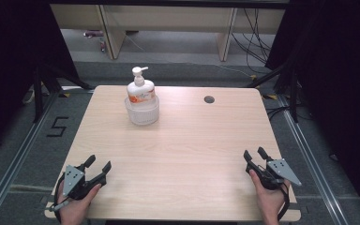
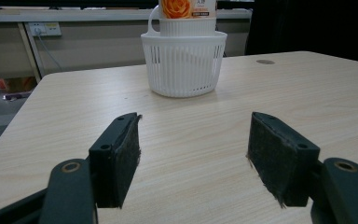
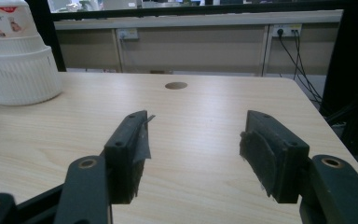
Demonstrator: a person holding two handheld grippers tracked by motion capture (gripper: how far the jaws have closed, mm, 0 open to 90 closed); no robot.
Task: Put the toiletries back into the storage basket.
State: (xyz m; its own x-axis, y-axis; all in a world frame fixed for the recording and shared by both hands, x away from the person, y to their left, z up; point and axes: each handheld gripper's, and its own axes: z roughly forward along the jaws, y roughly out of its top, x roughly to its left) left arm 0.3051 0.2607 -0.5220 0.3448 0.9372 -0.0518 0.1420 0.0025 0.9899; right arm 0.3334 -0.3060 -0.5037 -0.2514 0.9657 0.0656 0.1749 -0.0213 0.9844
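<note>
High view: one bottle (image 1: 141,90), one basket (image 1: 142,111), two tools.

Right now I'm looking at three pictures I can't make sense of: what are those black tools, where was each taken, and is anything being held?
A person sits at a wooden table holding a hand-worked tool in each hand. The top picture looks down from above: left claw, right claw. The other two come from cameras riding on each claw, looking along its black jaws. Both claws stand open with nothing between them. Across the table stands a pump bottle inside a small white basket.
</note>
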